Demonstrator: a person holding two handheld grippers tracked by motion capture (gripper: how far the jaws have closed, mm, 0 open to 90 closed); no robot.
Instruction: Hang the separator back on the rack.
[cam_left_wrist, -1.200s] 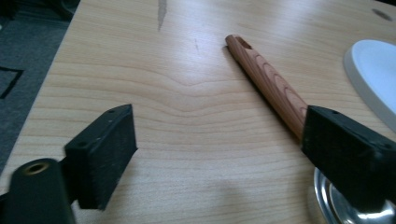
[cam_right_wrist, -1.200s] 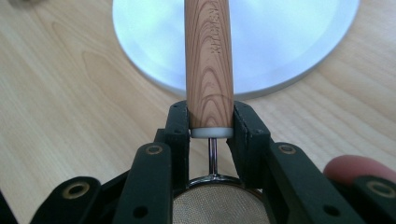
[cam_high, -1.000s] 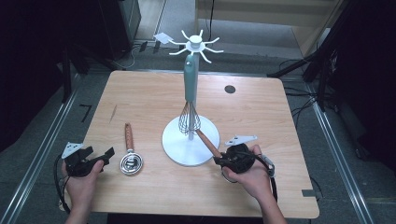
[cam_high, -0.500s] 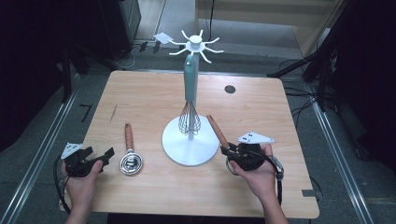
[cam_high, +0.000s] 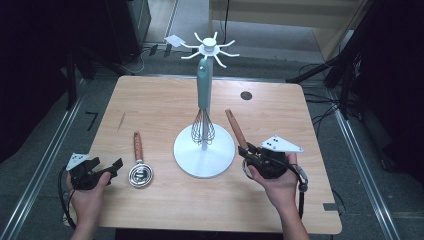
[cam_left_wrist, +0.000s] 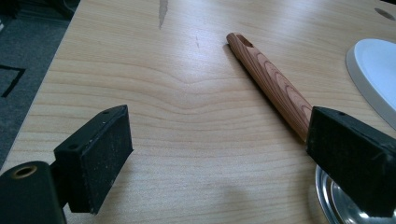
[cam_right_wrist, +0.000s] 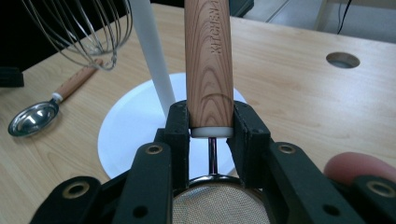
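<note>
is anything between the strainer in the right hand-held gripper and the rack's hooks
Nothing visible blocks it. The strainer in the right hand-held gripper is right of the stand's pole; the hanging whisk takes one hook, while the right-side hooks look free.

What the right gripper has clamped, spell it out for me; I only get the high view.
Observer: In the right gripper view, the right gripper is shut on the wooden handle, just above its white collar.
Operator: Tell me what is at that end of the handle.
Observer: A fine mesh strainer bowl, on a thin metal stem below the jaws.
Operator: Now report the left gripper.
Observer: The left gripper is open with only bare table between its jaws. The scoop's handle lies ahead, running up to one jaw.
</note>
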